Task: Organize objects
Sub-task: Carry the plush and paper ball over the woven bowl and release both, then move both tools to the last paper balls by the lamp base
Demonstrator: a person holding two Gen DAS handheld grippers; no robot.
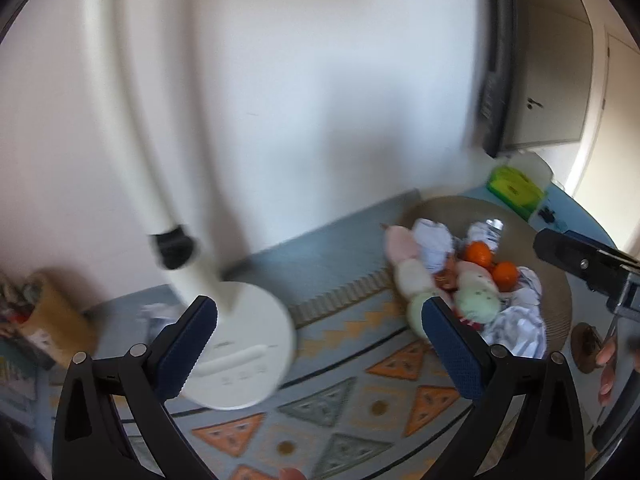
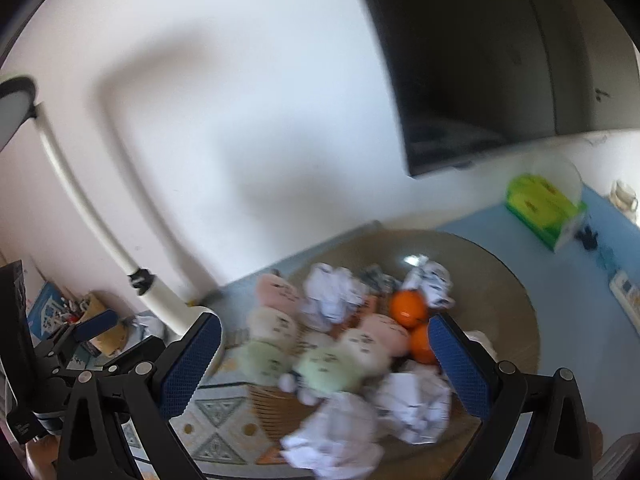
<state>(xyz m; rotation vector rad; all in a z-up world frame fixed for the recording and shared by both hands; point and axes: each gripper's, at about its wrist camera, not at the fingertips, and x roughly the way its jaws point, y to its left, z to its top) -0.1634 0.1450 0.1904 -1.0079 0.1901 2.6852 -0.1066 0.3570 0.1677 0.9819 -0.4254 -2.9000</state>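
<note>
The left gripper (image 1: 320, 344) is hanging over the table with its two blue fingers (image 1: 186, 346) spread wide apart and nothing between them. Right under it, a patterned cloth (image 1: 340, 404) with orange and grey triangles is lying flat. Just past the left finger, the round white base of a lamp (image 1: 244, 352) is sitting on the cloth, and its white neck is bending up and away. Off to the right of this gripper, a big round tray (image 1: 556, 304) is holding a pile of things.

The right gripper (image 2: 324, 358) is also hanging open, holding nothing. Its blue fingers (image 2: 460, 368) are reaching over the near part of the tray (image 2: 516, 320). Closest to it, crumpled white paper balls (image 2: 336, 436) are lying at the near edge. A bit farther, soft plush toys (image 2: 336, 362) in green, cream and pink are lying in rows. Two oranges (image 2: 408, 308) are sitting just beside the right finger, touching each other. More paper balls (image 2: 332, 292) are lying behind the toys. Far off to the right, a green box (image 2: 540, 206) is sitting on the blue table (image 2: 572, 300). A dark screen (image 2: 460, 80) is hanging on the wall behind everything.
</note>
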